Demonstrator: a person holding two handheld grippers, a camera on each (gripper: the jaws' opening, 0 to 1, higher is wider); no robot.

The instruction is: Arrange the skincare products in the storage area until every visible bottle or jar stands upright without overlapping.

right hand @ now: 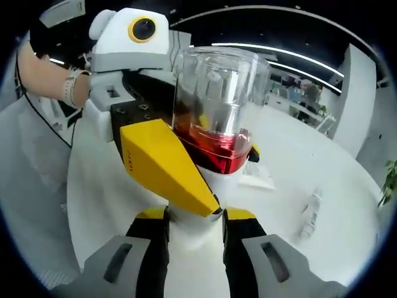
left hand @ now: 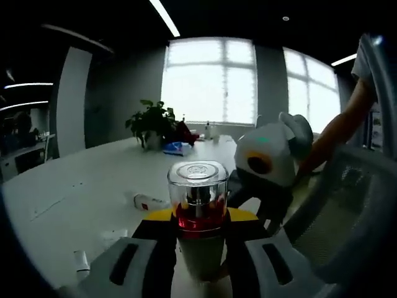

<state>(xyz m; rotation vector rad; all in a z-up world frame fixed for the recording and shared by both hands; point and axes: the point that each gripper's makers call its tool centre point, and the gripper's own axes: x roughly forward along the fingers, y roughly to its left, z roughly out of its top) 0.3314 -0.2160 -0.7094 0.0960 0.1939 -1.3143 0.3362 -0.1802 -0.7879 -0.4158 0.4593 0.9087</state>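
A skincare bottle (left hand: 198,192) with a clear cap, a red collar and a pale body is held up above the white table (left hand: 93,180). My left gripper (left hand: 200,218) is shut on its body, yellow tips on either side. In the right gripper view the same bottle (right hand: 214,93) stands upright, and my right gripper (right hand: 195,216) is shut on its white lower body. The left gripper's yellow finger (right hand: 164,167) crosses the bottle at the collar. In the left gripper view the right gripper's white body (left hand: 267,161) sits close at the right.
A small tube (left hand: 149,202) lies on the table, another (left hand: 80,264) lies near the front edge. A tube (right hand: 310,214) and a flat white pack (right hand: 257,177) lie beyond the bottle. A potted plant (left hand: 152,121) stands at the back. A mesh chair (left hand: 347,211) is at the right.
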